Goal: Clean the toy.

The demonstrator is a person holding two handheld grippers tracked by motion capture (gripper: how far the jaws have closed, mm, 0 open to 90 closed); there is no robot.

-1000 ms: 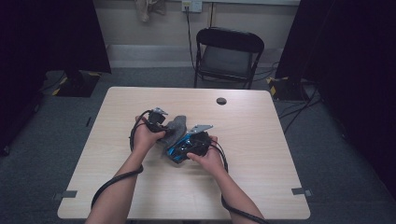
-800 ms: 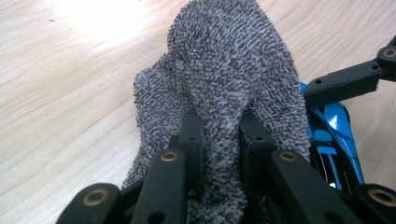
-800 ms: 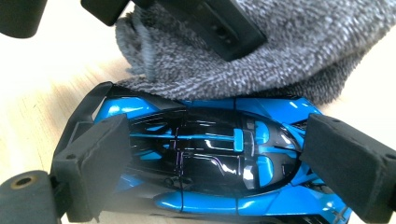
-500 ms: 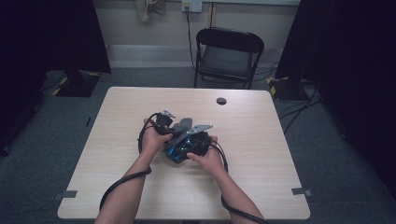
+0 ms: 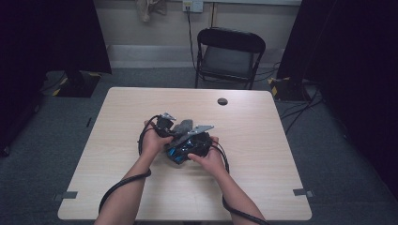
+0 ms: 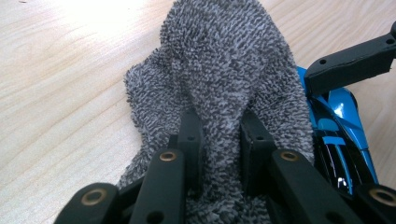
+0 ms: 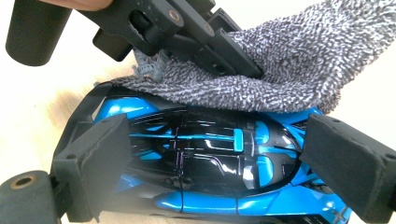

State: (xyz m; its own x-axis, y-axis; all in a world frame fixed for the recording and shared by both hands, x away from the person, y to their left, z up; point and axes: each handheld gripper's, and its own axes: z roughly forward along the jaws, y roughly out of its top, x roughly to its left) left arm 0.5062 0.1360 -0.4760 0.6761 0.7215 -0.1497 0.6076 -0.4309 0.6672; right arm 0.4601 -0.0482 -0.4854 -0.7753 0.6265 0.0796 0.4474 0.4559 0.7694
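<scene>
Since a second ago my left gripper (image 5: 165, 123) has slid in against the toy car (image 7: 205, 163), bringing the grey cloth (image 6: 224, 93) onto it. My left jaws pinch a fold of that cloth; my right gripper (image 7: 219, 158) clamps the car at nose and tail, near the middle of the table (image 5: 263, 187). Wiping looks only begun: the cloth covers one flank, the rest is bare. The car is glossy blue and black.

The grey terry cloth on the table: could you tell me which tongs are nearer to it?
Left. The left tongs are shut on the grey terry cloth itself, while the right tongs clasp the blue and black toy car lying under the cloth.
</scene>
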